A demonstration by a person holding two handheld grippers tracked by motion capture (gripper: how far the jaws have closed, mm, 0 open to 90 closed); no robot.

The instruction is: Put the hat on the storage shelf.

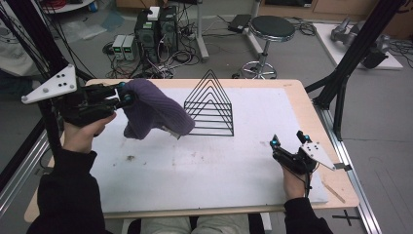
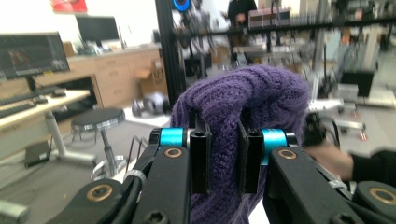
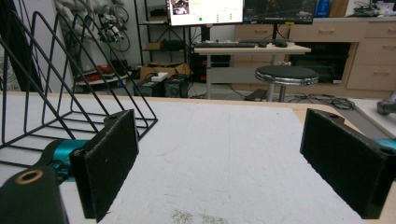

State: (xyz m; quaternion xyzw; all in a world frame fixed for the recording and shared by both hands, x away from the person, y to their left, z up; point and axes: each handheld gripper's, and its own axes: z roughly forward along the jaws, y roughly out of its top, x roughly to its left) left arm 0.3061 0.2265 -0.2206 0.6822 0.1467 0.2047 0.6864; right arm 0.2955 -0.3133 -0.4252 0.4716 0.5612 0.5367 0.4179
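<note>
The purple knitted hat point(image 1: 152, 109) hangs in the air above the left rear part of the desk point(image 1: 209, 170), clear of the white surface, with its lower edge drooping toward the black wire rack point(image 1: 210, 105) that stands just to its right. A fold of the knit is pinched at the hat's upper left by the left gripper point(image 1: 127, 95), whose fingers point(image 2: 201, 161) are drawn close together with the purple wool point(image 2: 233, 154) squeezed between the pads. The person's left hand point(image 1: 85, 131) carries that gripper level, pointing to the right. Well apart, near the desk's right front edge, the right gripper point(image 1: 288, 141) rests low in the right hand point(image 1: 294, 183); its fingers point(image 3: 109, 161) stand wide with nothing but bare desk between them, the wire rack off to its left.
</note>
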